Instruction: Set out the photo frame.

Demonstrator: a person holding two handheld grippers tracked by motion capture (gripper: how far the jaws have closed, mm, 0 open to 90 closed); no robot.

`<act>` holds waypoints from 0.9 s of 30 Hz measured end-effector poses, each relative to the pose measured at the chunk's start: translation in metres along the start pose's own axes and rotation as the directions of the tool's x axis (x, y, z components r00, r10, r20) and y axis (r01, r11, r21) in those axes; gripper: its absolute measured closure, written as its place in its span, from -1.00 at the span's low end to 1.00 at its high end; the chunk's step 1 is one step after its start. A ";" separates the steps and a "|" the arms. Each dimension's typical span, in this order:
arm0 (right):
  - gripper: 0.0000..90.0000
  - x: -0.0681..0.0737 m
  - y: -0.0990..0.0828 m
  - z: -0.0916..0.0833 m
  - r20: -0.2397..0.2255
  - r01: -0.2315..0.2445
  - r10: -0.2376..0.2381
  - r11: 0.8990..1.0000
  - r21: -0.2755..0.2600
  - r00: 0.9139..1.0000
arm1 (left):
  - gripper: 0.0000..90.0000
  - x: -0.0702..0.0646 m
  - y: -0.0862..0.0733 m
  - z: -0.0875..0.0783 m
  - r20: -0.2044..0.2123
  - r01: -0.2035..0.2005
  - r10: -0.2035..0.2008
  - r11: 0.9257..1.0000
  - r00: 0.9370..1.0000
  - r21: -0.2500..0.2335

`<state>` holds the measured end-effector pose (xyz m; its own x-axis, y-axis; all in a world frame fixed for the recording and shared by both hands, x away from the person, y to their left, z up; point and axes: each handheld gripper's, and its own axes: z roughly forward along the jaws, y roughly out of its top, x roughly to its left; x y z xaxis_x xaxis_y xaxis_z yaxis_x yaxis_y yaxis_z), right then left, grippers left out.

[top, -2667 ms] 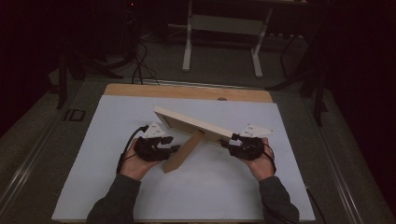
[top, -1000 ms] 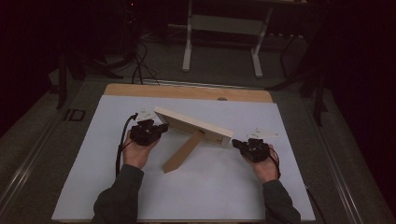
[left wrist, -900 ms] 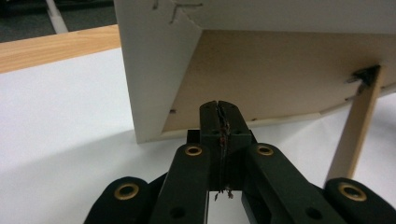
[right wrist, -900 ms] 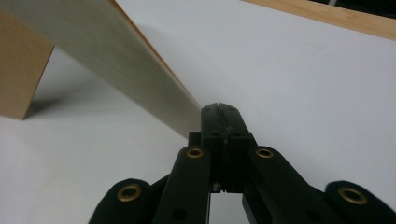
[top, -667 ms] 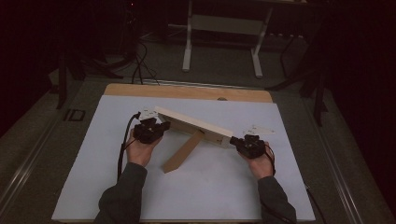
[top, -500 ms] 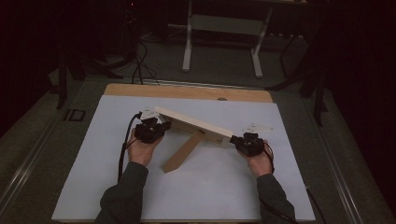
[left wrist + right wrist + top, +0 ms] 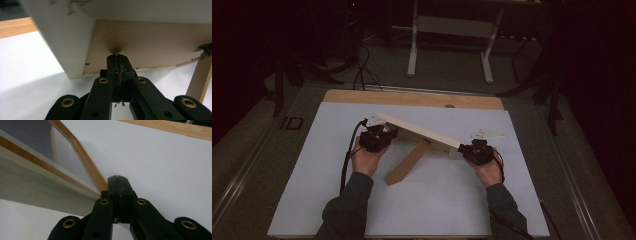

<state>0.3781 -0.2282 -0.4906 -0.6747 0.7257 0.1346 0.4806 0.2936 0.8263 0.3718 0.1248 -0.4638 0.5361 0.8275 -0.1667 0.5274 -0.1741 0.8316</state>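
Jaws pressed together on both sides, nothing pinched between them. My left gripper [image 7: 374, 139] has its closed tips up against the brown underside of the wooden panel [image 7: 419, 134], at its raised near-left end; my right gripper [image 7: 477, 152] sits closed just beside the panel's lower right end, though I can't tell whether it touches. The panel slants across the middle of the white sheet [image 7: 312, 195], propped on a wooden leg [image 7: 408, 162] whose foot rests on the sheet. Under the sheet, a strip of bare wooden tabletop [image 7: 412, 98] shows along the far edge. Beyond that, grey floor, black cables [image 7: 359, 75], a pale metal stand [image 7: 452, 45], and the room goes dark.
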 end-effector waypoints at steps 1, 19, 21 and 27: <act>1.00 0.000 0.000 0.000 -0.004 0.004 -0.004 1.000 0.001 1.000 | 1.00 -0.001 0.001 0.000 0.002 -0.001 0.001 1.000 1.000 0.000; 1.00 0.010 0.004 -0.007 -0.047 0.038 -0.038 0.999 0.000 0.998 | 1.00 -0.017 0.012 -0.002 0.031 -0.041 0.041 0.999 0.999 -0.016; 1.00 0.013 0.006 -0.010 -0.052 0.047 -0.047 0.999 -0.005 0.998 | 1.00 -0.019 0.013 -0.003 0.034 -0.045 0.045 0.999 0.998 -0.016; 1.00 0.019 0.010 -0.015 -0.067 0.066 -0.067 0.998 -0.017 0.996 | 1.00 -0.025 0.017 -0.003 0.050 -0.052 0.053 0.998 0.997 -0.019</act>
<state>0.3612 -0.2209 -0.4717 -0.7414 0.6612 0.1147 0.4253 0.3307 0.8424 0.3652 0.1031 -0.4436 0.5957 0.7894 -0.1485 0.4858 -0.2068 0.8493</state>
